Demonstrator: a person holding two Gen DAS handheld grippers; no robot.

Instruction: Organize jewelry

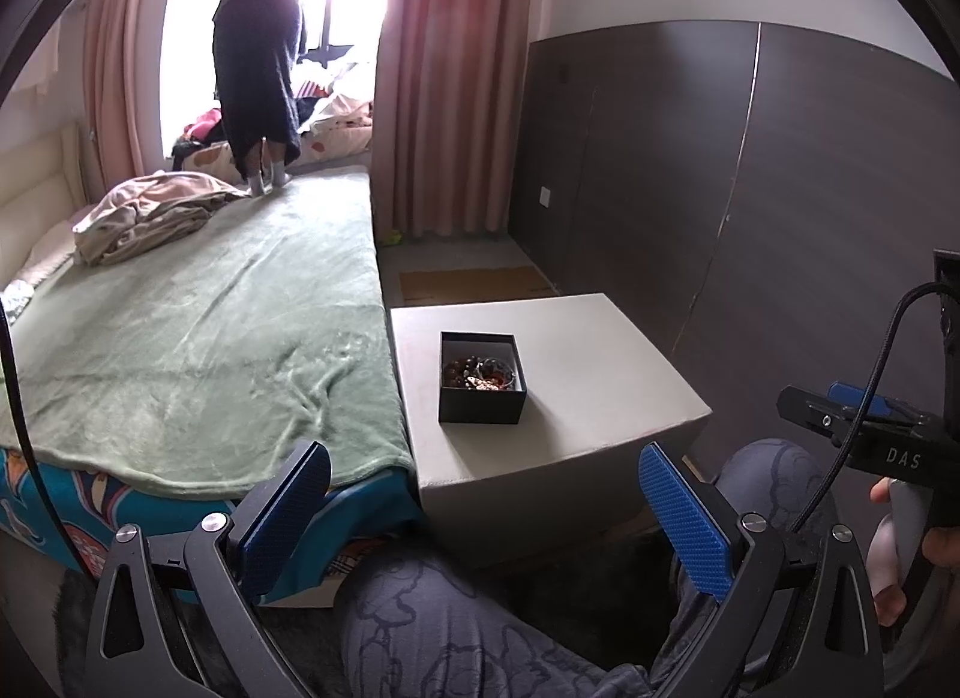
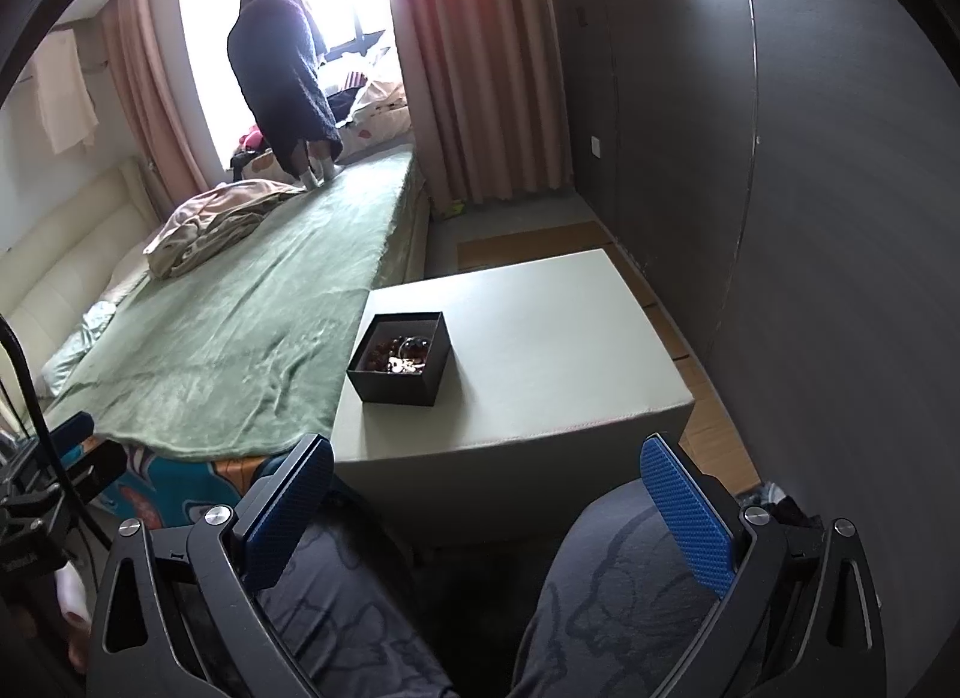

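A small black box (image 1: 482, 377) (image 2: 401, 359) stands open on a grey square table (image 1: 600, 350) (image 2: 540, 338). Inside it lies a tangle of jewelry (image 1: 480, 371) (image 2: 401, 355), dark beads and lighter pieces. My left gripper (image 1: 483, 488) is open, held low over the person's knees, short of the table's near edge, with nothing between its blue pads. My right gripper (image 2: 486, 485) is open too, also back from the table and empty. The right gripper's body (image 1: 864, 434) shows at the right edge of the left wrist view, held by a hand.
A bed with a green blanket (image 1: 198, 350) (image 2: 240, 338) borders the table's left side, a crumpled beige cloth (image 1: 150, 215) on it. A person (image 1: 258, 74) (image 2: 282, 80) stands on the bed by the window. Dark wardrobe panels (image 1: 750, 188) (image 2: 810, 188) close the right side. The seated person's knees (image 1: 456, 626) (image 2: 606, 578) fill the foreground.
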